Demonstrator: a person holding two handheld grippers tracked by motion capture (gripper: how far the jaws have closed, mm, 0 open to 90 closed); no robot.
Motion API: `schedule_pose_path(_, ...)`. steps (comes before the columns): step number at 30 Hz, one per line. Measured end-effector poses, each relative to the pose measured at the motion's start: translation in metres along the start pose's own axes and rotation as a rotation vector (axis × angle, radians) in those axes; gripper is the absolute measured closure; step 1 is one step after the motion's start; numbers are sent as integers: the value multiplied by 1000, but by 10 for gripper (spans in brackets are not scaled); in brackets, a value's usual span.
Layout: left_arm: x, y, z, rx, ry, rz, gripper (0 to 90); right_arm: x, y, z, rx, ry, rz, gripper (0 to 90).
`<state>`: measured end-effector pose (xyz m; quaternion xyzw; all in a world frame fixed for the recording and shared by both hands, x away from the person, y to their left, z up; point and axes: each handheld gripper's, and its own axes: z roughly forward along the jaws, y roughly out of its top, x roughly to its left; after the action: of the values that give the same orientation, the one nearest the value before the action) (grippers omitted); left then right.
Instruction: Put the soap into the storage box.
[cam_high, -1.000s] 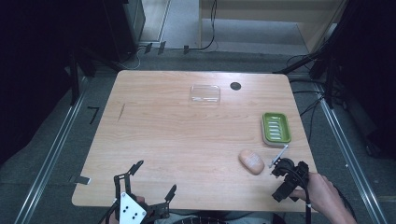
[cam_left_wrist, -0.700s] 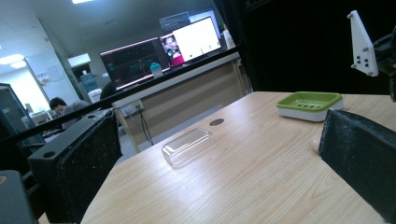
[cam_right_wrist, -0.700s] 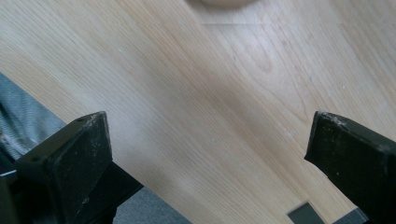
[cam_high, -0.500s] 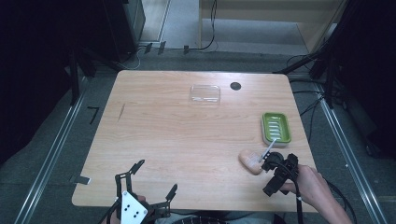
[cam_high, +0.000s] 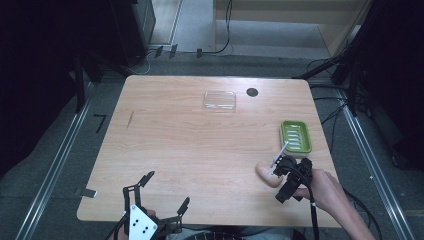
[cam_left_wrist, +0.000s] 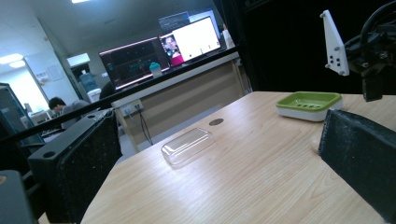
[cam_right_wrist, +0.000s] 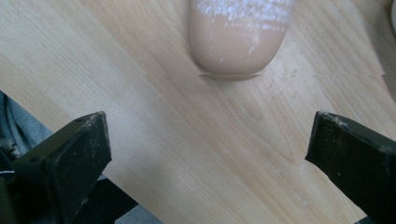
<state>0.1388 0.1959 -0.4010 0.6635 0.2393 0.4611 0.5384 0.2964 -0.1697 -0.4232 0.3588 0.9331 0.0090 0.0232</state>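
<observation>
The right tool (cam_high: 280, 172), jaws spread wide, is held over the tan soap bar (cam_high: 267, 173) at the table's (cam_high: 200, 150) 4 o'clock; the left tool (cam_high: 162, 192) is likewise parted.

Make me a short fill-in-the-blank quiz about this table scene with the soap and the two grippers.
1. The peach oval soap bar lies on the wooden ____.
2. The ridged soap dish is coloured ____.
3. The right gripper near the soap has its jaws ____.
4. The clear plastic lid lies beside a small black ____.

Missing words: table; green; open; disc

The right gripper (cam_high: 280, 172) has moved left along the table's near edge, up to the soap (cam_high: 267, 174)
</observation>
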Motion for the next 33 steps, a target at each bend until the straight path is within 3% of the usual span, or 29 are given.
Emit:
schedule_pose_path(15, 0, 0, -1, -1, 3, -4, 0, -4, 25, 4, 11, 10, -17, 0)
schedule_pose_path(33, 1, 0, -1, -2, 2, -4, 0, -10, 47, 20, 32, 43, 5, 0)
